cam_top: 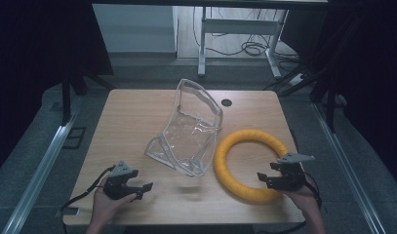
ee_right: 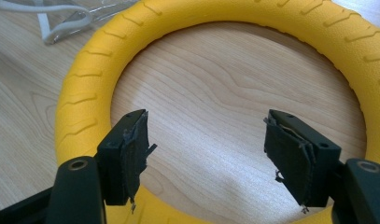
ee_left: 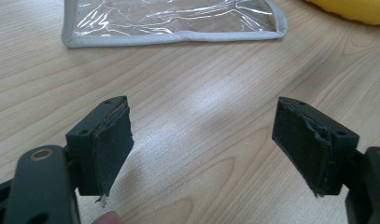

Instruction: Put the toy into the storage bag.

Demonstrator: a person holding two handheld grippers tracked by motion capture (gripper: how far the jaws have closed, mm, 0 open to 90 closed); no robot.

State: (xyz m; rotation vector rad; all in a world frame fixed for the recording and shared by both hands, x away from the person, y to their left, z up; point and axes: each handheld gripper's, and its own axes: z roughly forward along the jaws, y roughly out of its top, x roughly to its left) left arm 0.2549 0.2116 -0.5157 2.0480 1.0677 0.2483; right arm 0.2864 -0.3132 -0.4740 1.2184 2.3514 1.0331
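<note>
Both tools wide open, holding nothing. The right gripper [cam_top: 273,179] hangs over the near edge of the yellow ring [cam_top: 235,183], which lies flat at the table's [cam_top: 132,122] right. The left gripper [cam_top: 140,187] idles near left, short of the clear pouch [cam_top: 188,131]. Likely the ring's next: straddle one band squarely

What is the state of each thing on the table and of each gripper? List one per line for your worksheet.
Clear plastic pouch: empty, open, far end propped up off the table.
Yellow ring: lying flat on the table, not held.
Left gripper: open, holding nothing, over bare table short of the pouch.
Right gripper: open, holding nothing, over the ring's near edge.
</note>
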